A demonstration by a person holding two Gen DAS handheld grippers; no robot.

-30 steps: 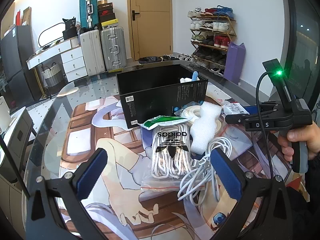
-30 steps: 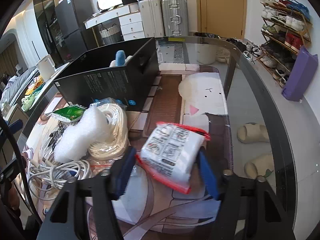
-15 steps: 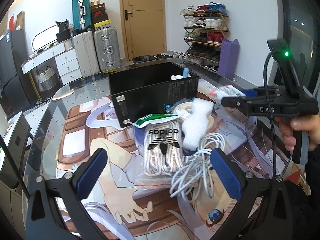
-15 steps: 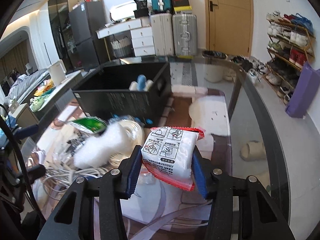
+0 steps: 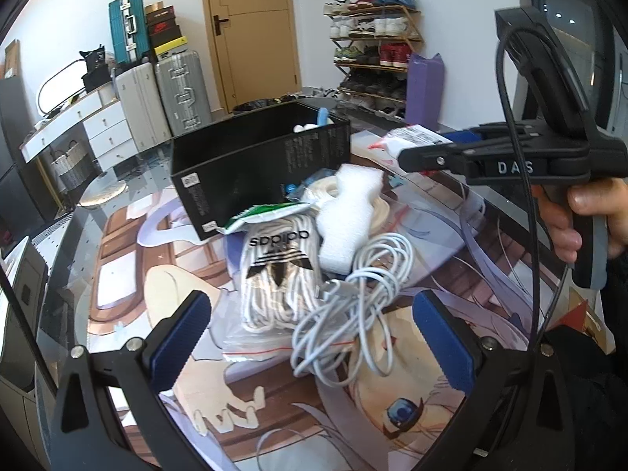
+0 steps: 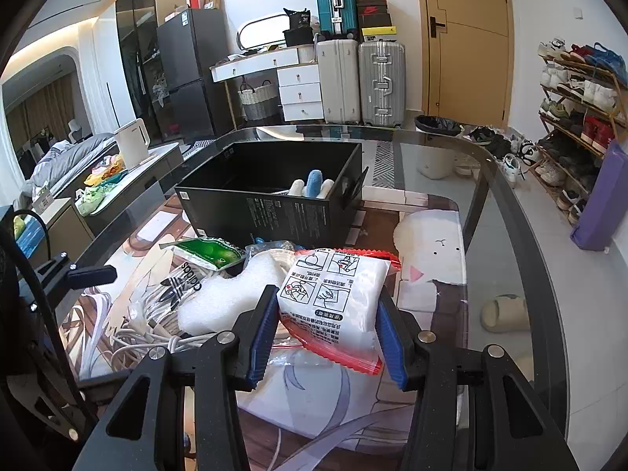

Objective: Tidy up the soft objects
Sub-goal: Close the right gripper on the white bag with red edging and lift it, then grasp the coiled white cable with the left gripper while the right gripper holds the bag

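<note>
The right gripper (image 6: 325,327) clamps the soft, light, slippery red-edged white pouch (image 6: 335,292) across its middle, above the glass table's (image 6: 498,204) near edge; the left gripper (image 5: 310,343) gapes empty.

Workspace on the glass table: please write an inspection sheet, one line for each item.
Surface: glass table over a printed mat.
Job's things: white pouch with red edge in right claw; black box holds soft items; foam piece, adidas lace bag.
Clutter: green packet.
Grippers: right claw shut on the pouch; left claw open, empty.
Cables: white cable bundle, loose.
Surroundings: suitcases, shoe rack, door.
</note>
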